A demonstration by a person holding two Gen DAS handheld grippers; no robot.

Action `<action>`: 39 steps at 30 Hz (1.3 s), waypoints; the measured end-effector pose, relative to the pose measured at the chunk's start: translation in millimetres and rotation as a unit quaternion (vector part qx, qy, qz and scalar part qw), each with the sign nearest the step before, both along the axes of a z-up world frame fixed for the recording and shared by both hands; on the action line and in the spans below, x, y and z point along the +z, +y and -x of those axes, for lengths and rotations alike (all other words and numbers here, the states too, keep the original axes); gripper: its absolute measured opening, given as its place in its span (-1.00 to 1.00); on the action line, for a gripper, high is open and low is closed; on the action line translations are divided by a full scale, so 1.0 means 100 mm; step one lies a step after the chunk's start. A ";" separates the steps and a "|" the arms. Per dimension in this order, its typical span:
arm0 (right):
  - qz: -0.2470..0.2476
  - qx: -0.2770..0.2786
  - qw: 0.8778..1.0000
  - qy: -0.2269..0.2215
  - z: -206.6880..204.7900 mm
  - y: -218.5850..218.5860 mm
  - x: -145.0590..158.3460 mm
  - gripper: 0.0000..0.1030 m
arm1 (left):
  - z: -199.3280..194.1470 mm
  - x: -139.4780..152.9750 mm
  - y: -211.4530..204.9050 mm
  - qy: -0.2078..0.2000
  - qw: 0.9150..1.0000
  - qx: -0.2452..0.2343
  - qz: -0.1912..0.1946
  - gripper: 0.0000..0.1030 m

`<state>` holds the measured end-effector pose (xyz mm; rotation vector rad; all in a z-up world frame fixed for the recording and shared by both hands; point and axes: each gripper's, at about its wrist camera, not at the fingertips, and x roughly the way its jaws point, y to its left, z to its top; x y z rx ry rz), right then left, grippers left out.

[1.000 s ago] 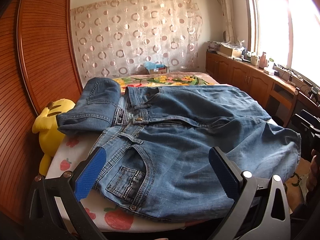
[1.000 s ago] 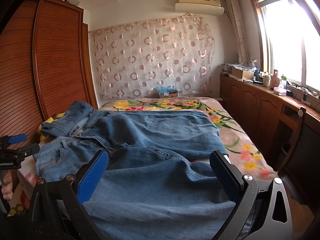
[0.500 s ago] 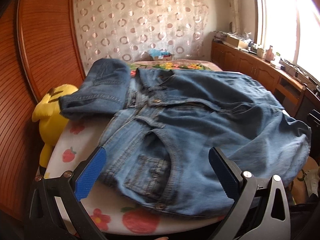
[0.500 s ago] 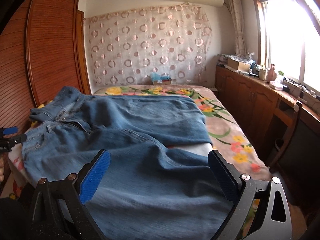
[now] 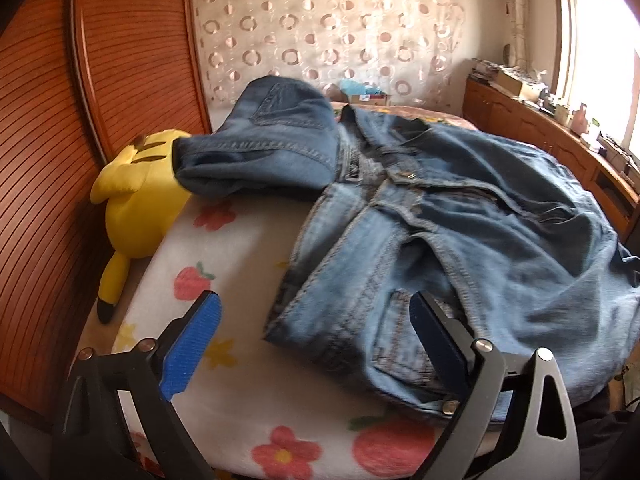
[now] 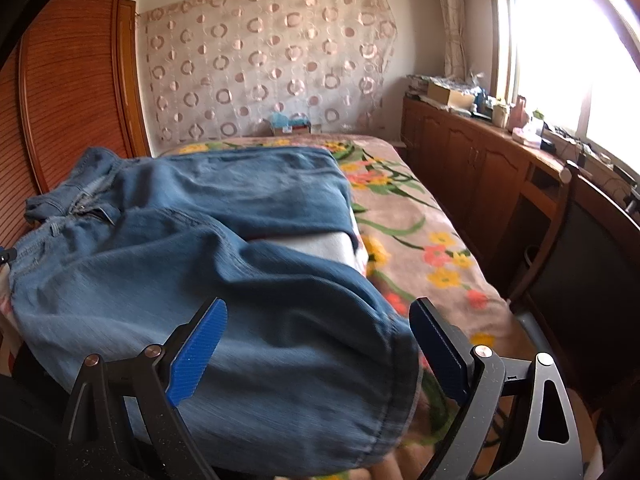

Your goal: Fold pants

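Blue denim jeans (image 5: pixel 460 240) lie spread across the bed, waistband toward the left, one hip part flipped up over a yellow plush. My left gripper (image 5: pixel 316 340) is open, low over the near waistband corner and front pocket, its right finger over the denim. In the right wrist view the jeans (image 6: pixel 224 280) show both legs; the near leg's hem hangs over the bed's front edge. My right gripper (image 6: pixel 320 344) is open and straddles that near leg by the hem, holding nothing.
A yellow plush toy (image 5: pixel 140 196) lies against the wooden wardrobe (image 5: pixel 48 160) at the left. The bed has a strawberry-print cover (image 5: pixel 224 248) and a floral blanket (image 6: pixel 420 240). A wooden cabinet (image 6: pixel 480 168) runs along the right wall, with a dark chair (image 6: pixel 584 264) beside the bed.
Both grippers have moved forward and down toward the jeans. The left now sits nearer the waistband corner; the right has shifted right to the near leg's hem. Both stay open.
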<state>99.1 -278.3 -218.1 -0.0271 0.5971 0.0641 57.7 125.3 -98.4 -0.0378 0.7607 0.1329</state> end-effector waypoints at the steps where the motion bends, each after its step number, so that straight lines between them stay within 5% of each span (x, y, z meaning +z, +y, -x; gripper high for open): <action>1: -0.001 -0.003 1.000 0.005 0.01 -0.01 0.01 0.81 | -0.02 -0.04 0.02 0.004 1.000 0.003 -0.001 0.87; 9: -0.032 -0.013 0.998 0.043 0.00 -0.03 0.07 0.74 | -0.09 -0.21 0.04 0.029 1.000 0.005 0.001 0.87; 14: -0.041 -0.006 0.998 0.054 0.02 0.02 0.11 0.49 | -0.08 -0.24 0.08 0.031 0.999 -0.008 0.026 0.67; 20: -0.039 -0.002 0.998 0.056 0.12 0.08 0.26 -0.01 | -0.05 -0.22 0.11 0.023 0.998 -0.029 0.055 0.28; 23: -0.030 -0.003 0.998 0.055 0.12 0.07 0.30 -0.57 | -0.04 -0.21 0.12 0.019 0.997 -0.032 0.064 0.14; 28: -0.020 0.005 0.999 0.037 0.12 -0.01 0.37 -0.91 | 0.01 -0.16 0.11 0.011 0.996 -0.046 0.076 -0.29; 32: -0.015 0.013 1.000 0.007 0.17 0.00 0.58 -0.92 | 0.09 -0.01 0.02 -0.006 0.996 -0.058 0.062 -0.49; 39: -0.002 0.047 0.997 -0.059 0.26 0.19 1.10 -0.93 | 0.24 0.47 -0.09 -0.058 0.994 -0.081 0.051 -0.54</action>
